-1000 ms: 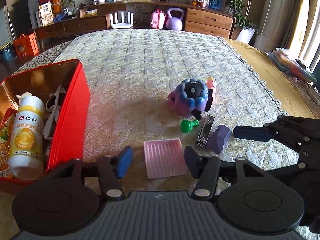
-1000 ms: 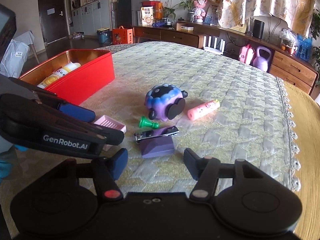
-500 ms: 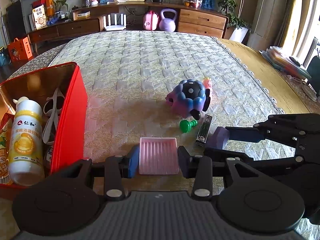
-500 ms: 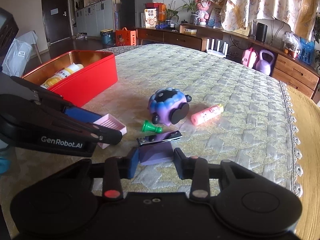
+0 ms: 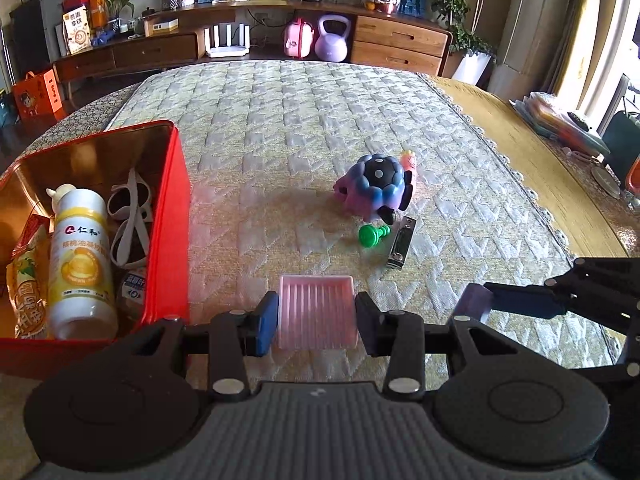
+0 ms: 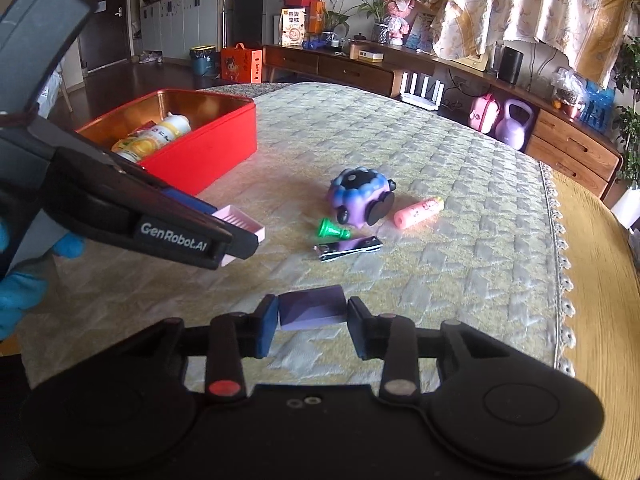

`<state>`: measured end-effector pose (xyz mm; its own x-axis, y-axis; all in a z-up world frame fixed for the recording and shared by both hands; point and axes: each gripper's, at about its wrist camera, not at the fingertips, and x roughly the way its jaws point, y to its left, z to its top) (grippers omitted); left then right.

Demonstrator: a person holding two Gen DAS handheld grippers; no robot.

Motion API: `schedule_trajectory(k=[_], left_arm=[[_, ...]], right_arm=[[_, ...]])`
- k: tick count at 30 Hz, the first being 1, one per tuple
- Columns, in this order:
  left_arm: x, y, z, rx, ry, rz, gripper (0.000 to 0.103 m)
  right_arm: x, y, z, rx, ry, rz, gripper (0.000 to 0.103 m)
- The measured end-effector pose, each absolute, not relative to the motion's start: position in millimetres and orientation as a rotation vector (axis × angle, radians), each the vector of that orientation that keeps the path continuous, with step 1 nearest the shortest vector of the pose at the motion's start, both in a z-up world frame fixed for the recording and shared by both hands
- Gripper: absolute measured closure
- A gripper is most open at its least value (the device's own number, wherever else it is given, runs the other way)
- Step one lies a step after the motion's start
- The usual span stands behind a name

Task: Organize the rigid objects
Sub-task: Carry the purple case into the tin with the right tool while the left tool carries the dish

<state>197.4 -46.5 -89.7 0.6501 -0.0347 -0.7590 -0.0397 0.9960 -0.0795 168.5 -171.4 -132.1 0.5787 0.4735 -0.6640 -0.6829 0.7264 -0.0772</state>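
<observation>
Left wrist view shows the left hand-held gripper (image 5: 316, 322) clamped on the pink ridged tray (image 5: 316, 312), one pad against each long side, with the red tin (image 5: 170, 220) just to its left and partly filled with a bottle and glasses. Right wrist view shows the right hand-held gripper (image 6: 312, 326) squeezing the purple block (image 6: 312, 310) between its pads, the block seemingly raised a little off the quilted desk (image 6: 440, 184); its jaws have just been closing onto it.

Judging by this, the step is carrying both pieces to the tin. Lift the tray level before swinging left, high enough that its lower edge clears the tin's near wall. The tray is thin and smooth, so steady pressure matters; tilting could let it slip. Bring the block across behind the left hand-held gripper, not through it, since both share a narrow approach. The toy, green pawn (image 6: 334, 230) and nail clipper (image 6: 348, 248) lie ahead, untouched.
</observation>
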Motion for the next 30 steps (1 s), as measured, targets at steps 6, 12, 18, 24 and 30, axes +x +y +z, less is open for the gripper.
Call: schedule_trajectory(k=[6, 12, 18, 24, 30], left_arm=[[184.1, -39.1, -75.4, -0.093, 0.848, -0.005, 0.062], [170.8, -33.1, -60.5, -0.084, 0.826, -0.021, 0.062], [159.0, -25.5, -45.9, -0.072, 0.807, -0.039, 0.062], [149.0, -6.2, -32.3, -0.088, 0.786, -0.036, 0.062], [142.4, 22.1, -18.3, -0.107, 0.765, -0.017, 0.062]], right_arm=[[148.6, -171.7, -114.0, -0.308, 0.653, 0.663, 0.066], [136.0, -172.6, -93.9, -0.234, 0.642, 0.641, 0.066], [125.7, -168.2, -76.7, -0.199, 0.631, 0.624, 0.066], [121.7, -159.7, -66.3, -0.157, 0.638, 0.619, 0.066], [121.9, -144.7, -55.8, -0.105, 0.652, 0.64, 0.066]])
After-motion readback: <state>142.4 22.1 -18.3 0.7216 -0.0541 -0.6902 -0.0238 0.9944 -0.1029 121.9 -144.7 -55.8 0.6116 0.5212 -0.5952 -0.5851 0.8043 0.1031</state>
